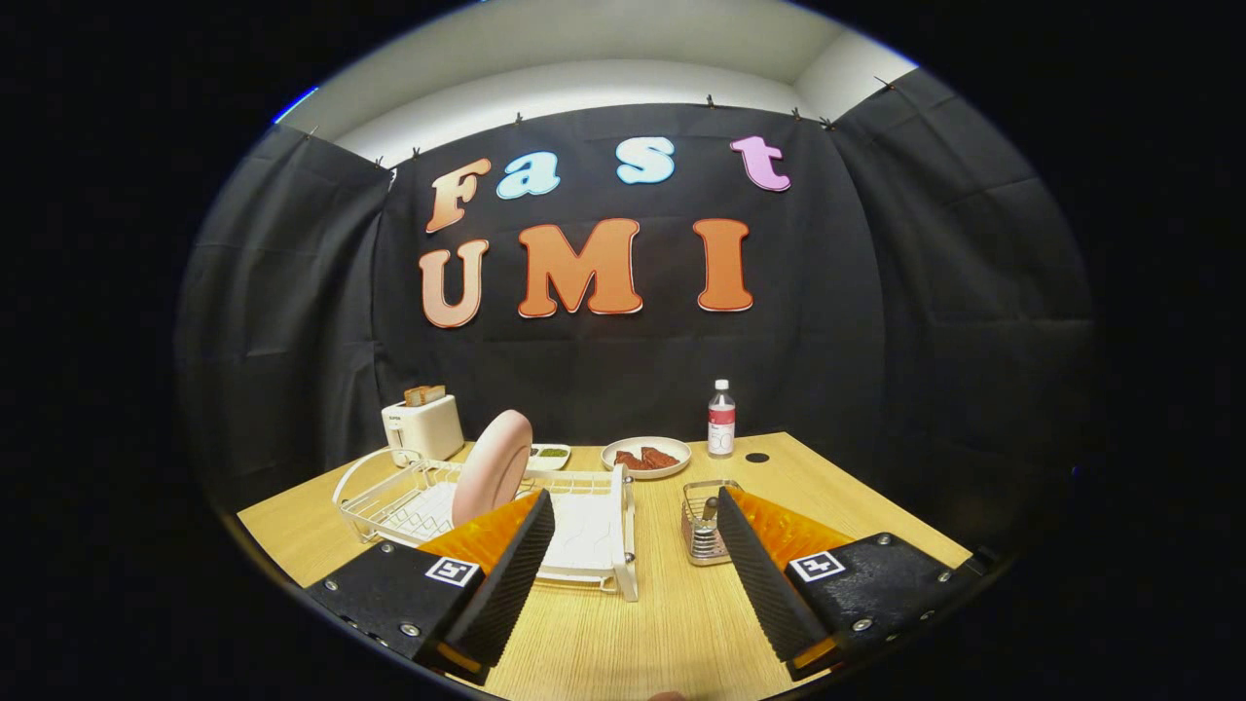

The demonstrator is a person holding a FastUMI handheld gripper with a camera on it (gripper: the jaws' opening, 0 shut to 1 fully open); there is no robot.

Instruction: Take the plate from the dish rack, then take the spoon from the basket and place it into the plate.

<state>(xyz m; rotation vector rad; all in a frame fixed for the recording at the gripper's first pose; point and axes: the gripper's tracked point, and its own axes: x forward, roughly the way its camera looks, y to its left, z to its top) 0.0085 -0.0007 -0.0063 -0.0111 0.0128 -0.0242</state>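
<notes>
A pink plate (492, 466) stands on edge in the white wire dish rack (389, 492), just beyond my left fingertip. A small wire basket (703, 531) sits on the wooden table against the tip of my right finger, with a dark spoon handle (710, 507) poking up inside it. My gripper (635, 511) hovers above the table, its fingers spread wide with nothing between them. The rack's white drip tray (594, 545) lies in the gap between the fingers.
A white toaster (422, 426) with bread stands at the back left. Behind the rack are a small dish of green food (549, 455) and a plate of brown food (646, 457). A water bottle (721, 419) stands at the back, a black hole (757, 458) in the table beside it.
</notes>
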